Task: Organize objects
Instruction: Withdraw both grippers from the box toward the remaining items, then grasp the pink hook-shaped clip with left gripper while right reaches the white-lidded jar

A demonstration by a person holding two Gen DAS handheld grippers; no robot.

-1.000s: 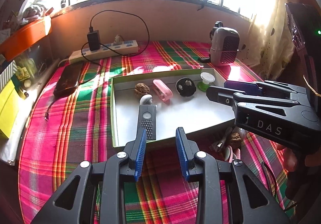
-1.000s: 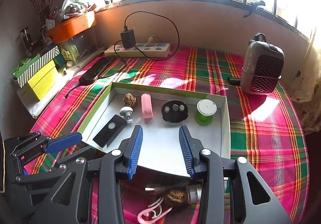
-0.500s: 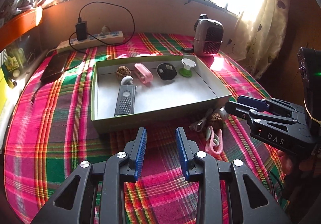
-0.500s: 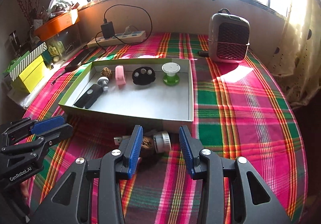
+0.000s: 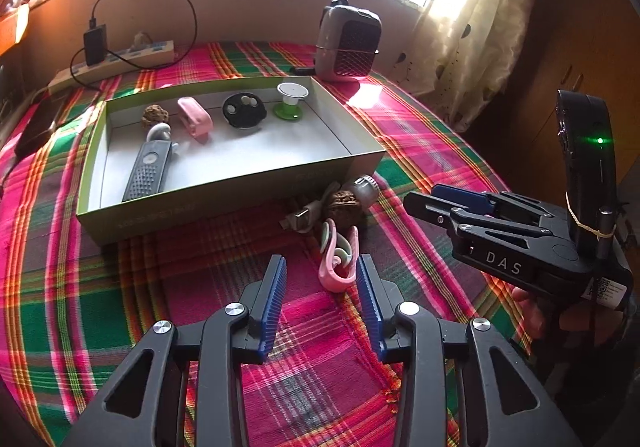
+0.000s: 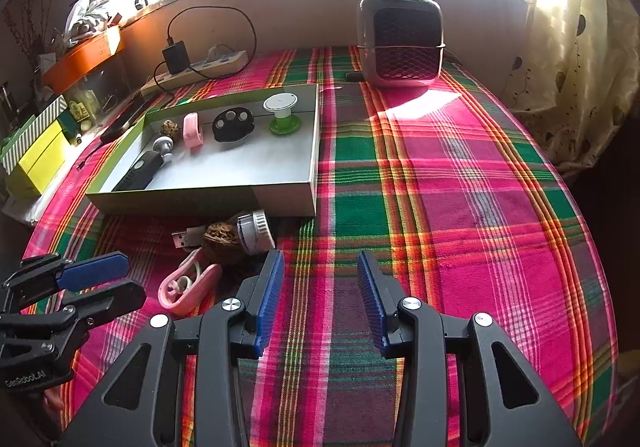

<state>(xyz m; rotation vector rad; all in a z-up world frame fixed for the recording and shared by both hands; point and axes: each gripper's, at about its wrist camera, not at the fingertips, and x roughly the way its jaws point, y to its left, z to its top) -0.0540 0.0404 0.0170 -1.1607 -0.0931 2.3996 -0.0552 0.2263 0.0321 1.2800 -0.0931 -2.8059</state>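
An open green-edged box on the plaid cloth holds a knobbly nut, a pink case, a black round piece, a green-and-white spool and a grey handled tool. Against its near wall lie a USB plug, a walnut, a grey ribbed cap and a pink clip. My left gripper hovers just short of the pink clip, jaws opening, gripping nothing. My right gripper stands open over bare cloth, right of the pile.
A small heater stands behind the box. A power strip with a charger and a dark phone lie at the back left. An orange tray and yellow boxes line the left edge. A curtain hangs on the right.
Both grippers drew back from over the box to its near side and sank toward the cloth. The left jaws spread wider. The loose pile now lies right ahead.
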